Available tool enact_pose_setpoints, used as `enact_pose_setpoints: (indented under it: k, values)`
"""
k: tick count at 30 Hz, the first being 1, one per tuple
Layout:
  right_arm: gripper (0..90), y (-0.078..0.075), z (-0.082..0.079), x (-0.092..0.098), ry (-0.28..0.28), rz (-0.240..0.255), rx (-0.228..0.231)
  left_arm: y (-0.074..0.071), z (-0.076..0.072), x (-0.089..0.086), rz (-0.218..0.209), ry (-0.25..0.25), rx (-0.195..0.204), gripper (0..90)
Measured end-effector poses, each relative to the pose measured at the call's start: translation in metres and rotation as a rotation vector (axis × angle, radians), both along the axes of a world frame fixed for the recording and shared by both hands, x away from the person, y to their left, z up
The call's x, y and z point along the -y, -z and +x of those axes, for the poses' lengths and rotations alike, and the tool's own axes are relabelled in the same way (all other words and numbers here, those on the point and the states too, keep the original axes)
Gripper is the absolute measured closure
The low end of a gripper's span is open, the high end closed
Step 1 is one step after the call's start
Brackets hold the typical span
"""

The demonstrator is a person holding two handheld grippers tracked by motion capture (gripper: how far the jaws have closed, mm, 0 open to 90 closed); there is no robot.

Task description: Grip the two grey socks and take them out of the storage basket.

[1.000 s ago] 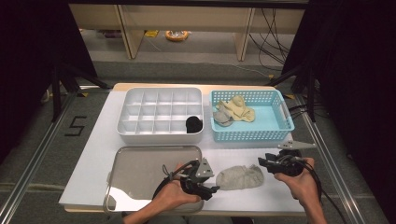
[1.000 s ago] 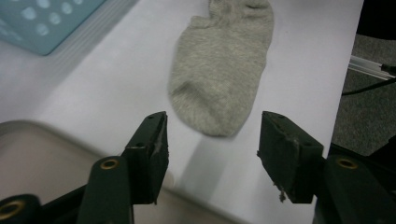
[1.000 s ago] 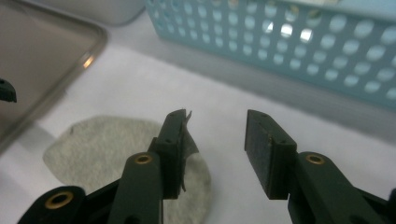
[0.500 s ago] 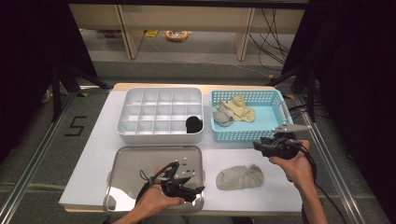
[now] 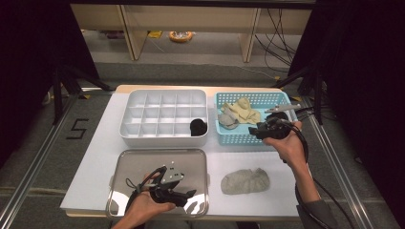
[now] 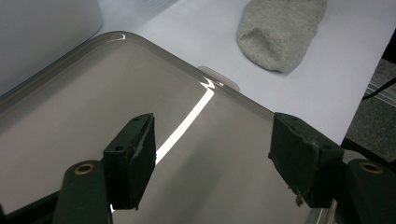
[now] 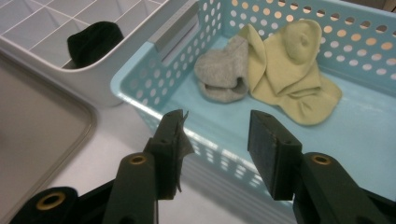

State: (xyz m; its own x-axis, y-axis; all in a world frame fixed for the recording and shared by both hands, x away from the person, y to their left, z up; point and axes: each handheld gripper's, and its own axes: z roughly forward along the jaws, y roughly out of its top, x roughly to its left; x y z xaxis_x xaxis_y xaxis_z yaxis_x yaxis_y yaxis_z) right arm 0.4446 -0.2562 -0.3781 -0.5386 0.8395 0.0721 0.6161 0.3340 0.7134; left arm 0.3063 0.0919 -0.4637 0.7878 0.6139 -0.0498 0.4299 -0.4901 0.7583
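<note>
Left gripper (image 5: pixel 184 195): you're hovering over the steel tray (image 5: pixel 125 164) at the near left; the jaws have just been opening, nothing between them.
Folded grey sock (image 5: pixel 245 181): lying on the white tabletop (image 5: pixel 95 157) just right of the tray, long axis running left to right, near edge of the scene.
Right gripper (image 5: pixel 255 131): you're up at the near wall of the blue basket (image 5: pixel 282 138), jaws part-way apart and just been opening, nothing held.
Target, as I read it: the loose grey sock (image 7: pixel 222 74) in the basket, ahead of your right jaws and slightly left, touching the yellow sock (image 7: pixel 289 70) on its right.
Nearer hand: your right, clearly; your left is well apart from the basket.
Black bundle (image 5: pixel 198 127): sitting in the near-right cell of the white divider box (image 5: pixel 162 107).
View difference: the right gripper view shows the grey sock's curl and open cuff; the high view gives only a small lump. The left gripper view shows the folded sock's rounded end past the tray's corner.
</note>
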Motion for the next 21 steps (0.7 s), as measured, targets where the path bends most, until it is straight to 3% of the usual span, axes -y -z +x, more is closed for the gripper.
enact_pose_setpoints:
  k: [1,3,4,5,6,7,9,10,15,21]
  values:
    - [56.9,0.000,0.003,-0.004,0.017,0.014,-0.010,0.000,-0.001,-0.001,-0.003,0.005,0.001,30.6]
    - [57.0,-0.001,0.013,-0.005,-0.001,-0.018,0.002,0.001,-0.001,-0.002,0.005,0.007,-0.003,30.2]
    - [57.1,-0.001,0.016,-0.008,0.012,-0.009,-0.006,0.002,-0.002,-0.002,0.005,0.004,-0.005,30.1]
    - [57.1,0.001,0.020,-0.010,0.005,-0.015,0.015,0.002,-0.002,-0.003,0.003,0.005,-0.005,29.9]
    - [57.1,-0.002,0.024,-0.011,0.004,-0.020,-0.005,0.003,-0.002,-0.003,0.005,0.004,-0.004,29.8]
    - [57.2,-0.001,0.026,-0.013,0.006,-0.011,0.012,0.003,-0.003,-0.004,0.008,0.001,-0.010,29.7]
    - [57.2,-0.003,0.031,-0.018,0.024,-0.017,-0.028,0.003,-0.004,-0.005,-0.007,-0.009,-0.013,29.4]
    - [57.2,-0.002,0.035,-0.019,0.016,-0.029,-0.013,0.002,-0.004,-0.006,0.004,-0.001,-0.009,29.4]
    - [58.4,-0.002,0.048,-0.026,0.036,-0.047,-0.048,0.001,-0.003,-0.011,-0.007,-0.028,-0.007,28.8]
    - [60.6,-0.001,0.069,-0.029,0.031,-0.092,-0.049,0.000,-0.002,-0.014,-0.022,-0.045,-0.010,28.6]
